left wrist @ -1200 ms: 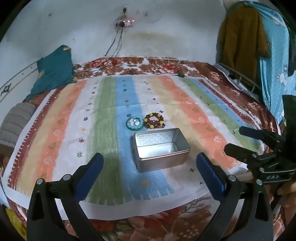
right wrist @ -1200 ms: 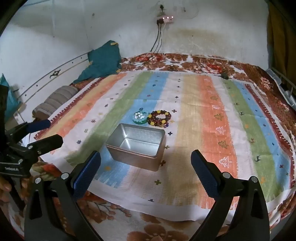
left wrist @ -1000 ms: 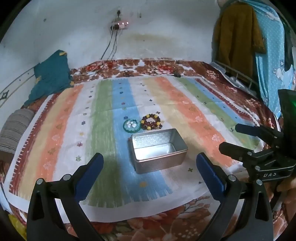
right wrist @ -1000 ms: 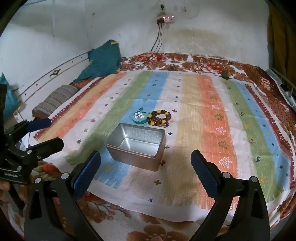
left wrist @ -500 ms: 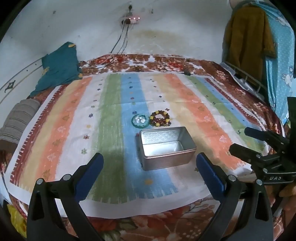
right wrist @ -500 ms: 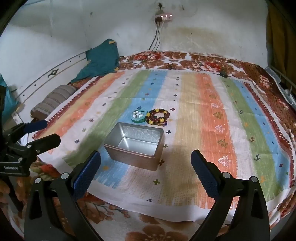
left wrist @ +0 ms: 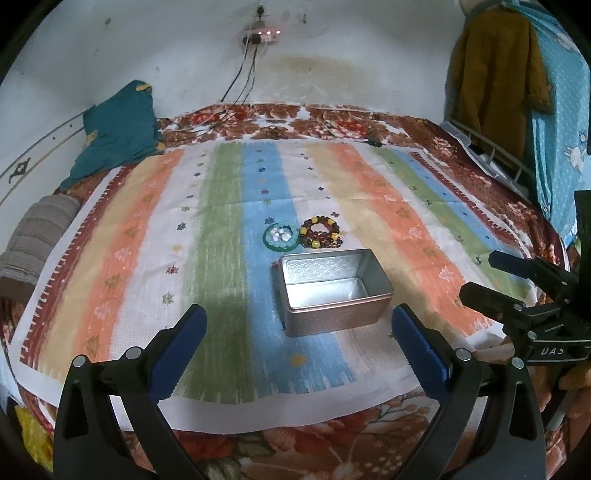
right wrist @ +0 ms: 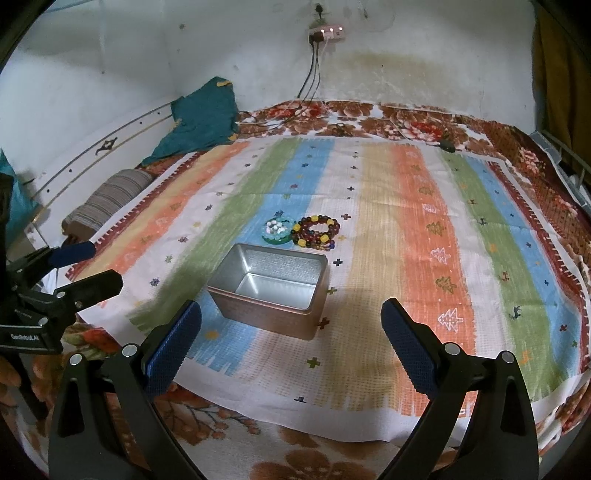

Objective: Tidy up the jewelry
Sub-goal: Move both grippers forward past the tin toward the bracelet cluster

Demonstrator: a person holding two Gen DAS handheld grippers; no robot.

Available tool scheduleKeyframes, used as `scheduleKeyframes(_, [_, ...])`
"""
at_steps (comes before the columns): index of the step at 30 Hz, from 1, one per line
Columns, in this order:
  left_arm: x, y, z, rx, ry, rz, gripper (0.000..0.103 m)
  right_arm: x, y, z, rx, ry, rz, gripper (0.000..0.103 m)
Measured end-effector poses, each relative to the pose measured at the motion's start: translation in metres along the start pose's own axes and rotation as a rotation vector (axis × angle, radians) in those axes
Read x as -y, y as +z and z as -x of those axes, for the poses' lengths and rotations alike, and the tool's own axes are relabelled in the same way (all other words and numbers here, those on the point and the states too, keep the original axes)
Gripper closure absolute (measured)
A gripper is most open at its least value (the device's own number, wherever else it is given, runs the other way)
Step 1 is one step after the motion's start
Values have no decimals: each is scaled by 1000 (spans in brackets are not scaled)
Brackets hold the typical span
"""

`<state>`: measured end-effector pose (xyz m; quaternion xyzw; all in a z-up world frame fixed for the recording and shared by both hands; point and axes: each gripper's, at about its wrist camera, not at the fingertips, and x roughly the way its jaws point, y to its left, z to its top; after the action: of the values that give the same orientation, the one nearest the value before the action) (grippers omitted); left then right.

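Observation:
An open rectangular metal tin [left wrist: 332,291] [right wrist: 273,288] sits empty on the striped cloth [left wrist: 229,258] [right wrist: 406,258]. Just behind it lie a green bangle with white beads inside [left wrist: 280,237] [right wrist: 277,230] and a coiled dark red and yellow bead bracelet [left wrist: 320,232] [right wrist: 316,230], side by side. My left gripper [left wrist: 299,332] hovers open in front of the tin, nothing between its fingers. My right gripper [right wrist: 290,332] is also open and empty, near the tin's front. Each gripper shows in the other's view, the right one [left wrist: 495,277] and the left one [right wrist: 92,266] at the cloth's edges.
A teal cushion [left wrist: 118,133] and a striped rolled pillow [left wrist: 33,236] lie at the left edge. Cables hang from a wall power strip [left wrist: 260,35]. Clothes hang at right [left wrist: 495,74] beside a metal bed rail [left wrist: 491,155]. A small dark object [right wrist: 448,146] rests far back.
Both views shift slightly as the grippers drift; the tin and jewelry stay where they were. Both grippers remain open.

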<state>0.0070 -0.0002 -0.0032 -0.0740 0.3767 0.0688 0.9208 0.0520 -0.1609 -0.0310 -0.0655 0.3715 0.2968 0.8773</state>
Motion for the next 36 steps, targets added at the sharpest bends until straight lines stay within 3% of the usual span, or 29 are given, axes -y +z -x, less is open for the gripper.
scheduleKeyframes(9, [-6,2,-5,-20,23,15,6,5,4,-3,14,-9,-10,4])
scheduleKeyframes(29, [-13,33,-41,-77,113,-14,6,15,30,-32,-49,-30,-11,4])
scheduleKeyframes(36, [-20,46,-57,-109,110,9,6,26,44,-46,-72,-30,-33,4])
